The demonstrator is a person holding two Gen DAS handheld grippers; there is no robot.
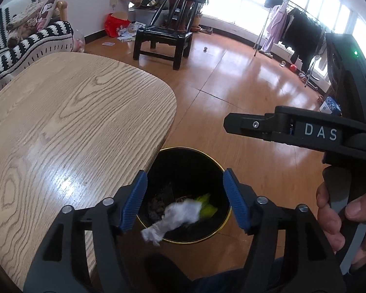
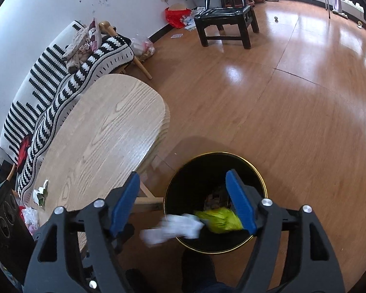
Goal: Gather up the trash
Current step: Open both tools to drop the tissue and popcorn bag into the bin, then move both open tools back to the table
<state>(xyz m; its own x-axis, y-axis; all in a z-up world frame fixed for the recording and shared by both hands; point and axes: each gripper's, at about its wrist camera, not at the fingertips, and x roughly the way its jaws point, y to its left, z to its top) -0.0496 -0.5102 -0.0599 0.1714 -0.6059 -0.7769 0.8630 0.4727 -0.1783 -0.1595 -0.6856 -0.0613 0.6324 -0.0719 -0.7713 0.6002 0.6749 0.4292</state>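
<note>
— White crumpled tissue (image 1: 169,216) and yellow-green wrapper (image 2: 219,219): where are they sitting?
— Hanging blurred over the round black gold-rimmed bin (image 1: 217,163), beside the wooden tabletop's (image 1: 73,112) edge.
— Fingers?
— Left gripper (image 1: 185,200) and right gripper (image 2: 183,200) are both gaping wide, pinching nothing.

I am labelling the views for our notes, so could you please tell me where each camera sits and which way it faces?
Left wrist: on the left gripper, tilted down over the black bin beside the wooden table; shows its own blue pads, the right gripper and a hand.
Right wrist: on the right gripper, tilted down over the same bin; shows its own open fingers.
Shared: bin, white tissue, yellow-green wrapper, table, black chair.
</note>
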